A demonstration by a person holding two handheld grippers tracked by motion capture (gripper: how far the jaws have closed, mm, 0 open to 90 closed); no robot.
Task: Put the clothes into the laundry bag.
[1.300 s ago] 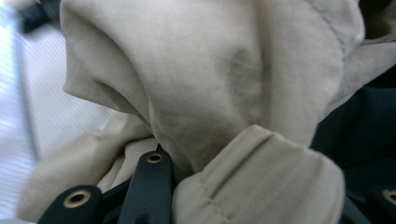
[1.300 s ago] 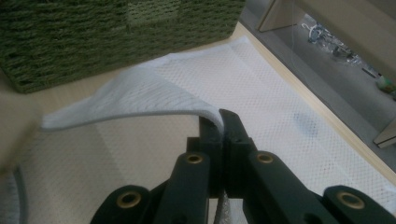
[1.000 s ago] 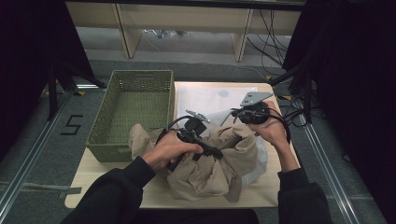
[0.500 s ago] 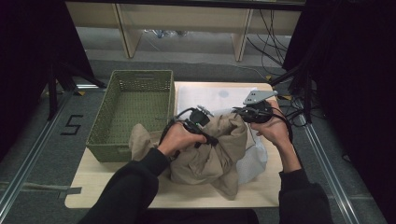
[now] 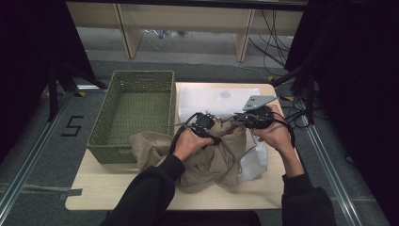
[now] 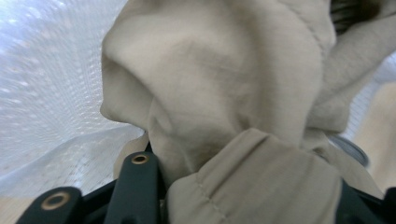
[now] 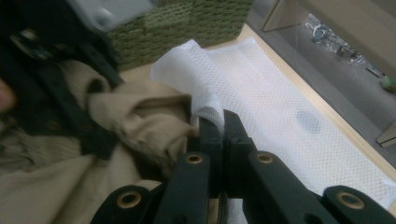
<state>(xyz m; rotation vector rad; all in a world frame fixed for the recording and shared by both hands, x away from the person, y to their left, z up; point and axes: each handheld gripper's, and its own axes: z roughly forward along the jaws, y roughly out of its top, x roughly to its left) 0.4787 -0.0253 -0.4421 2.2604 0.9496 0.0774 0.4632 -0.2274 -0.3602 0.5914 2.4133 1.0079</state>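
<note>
Between the left fingers [image 6: 137,182], wedged thick: a wad of the beige garment [image 5: 211,160], bulging over both tips and hiding the ground past them. Have just been easing apart, yet with cloth filling the gap from pad to pad, so apparently gripped for now, though loosely. Close beside those tips, pressed tightly together on a fold of the white mesh bag [image 7: 280,107]: the right fingers [image 7: 236,135], nipping the rim, most likely to keep the mouth lifted and taut. Rest of the bag flat on the table [image 5: 122,188], stretching away beyond both pairs of fingers. Most of the garment heaped behind and below them, nearer the person, with one end draped against the green basket [image 5: 136,80] off to the outer side of the left fingers. Probably being fed into the bag — hence one pair holding net and the other pushing cloth toward it. Likely snag: fabric bunching at the rim instead of sliding in — worth keeping the net pulled up and away from the wad.
</note>
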